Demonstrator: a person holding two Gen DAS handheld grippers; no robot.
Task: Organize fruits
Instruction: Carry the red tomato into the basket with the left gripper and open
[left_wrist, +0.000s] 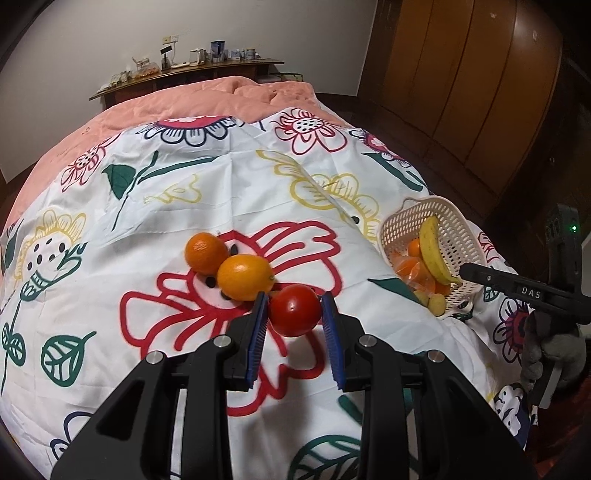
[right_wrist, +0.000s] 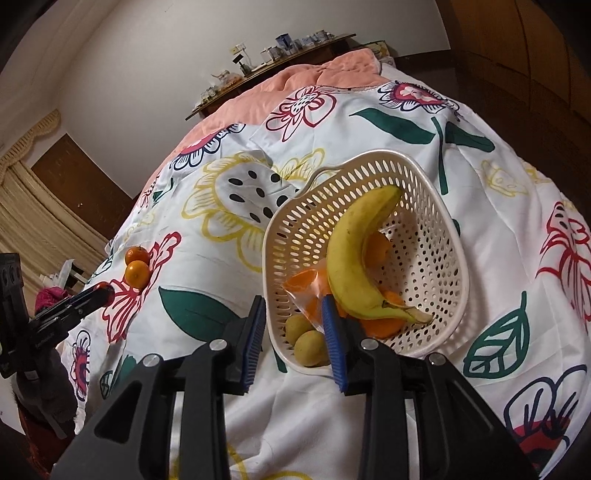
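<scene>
Bed with floral sheet (left_wrist: 229, 192): white basket (right_wrist: 436, 236) as reference, two oranges (left_wrist: 205, 252) (left_wrist: 244, 277) touching each other well to its left, tomato (left_wrist: 294, 309) just beside the nearer orange, basket-side.

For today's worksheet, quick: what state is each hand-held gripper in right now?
Left hand-held gripper: closed on the tomato.
Right hand-held gripper: open, straddling the basket wall, holding nothing.

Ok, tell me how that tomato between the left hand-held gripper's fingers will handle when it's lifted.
The tomato looks round and glossy, so it will likely roll on the soft floral cloth and may slip from the left hand-held gripper. It probably bruises under a hard squeeze.
</scene>
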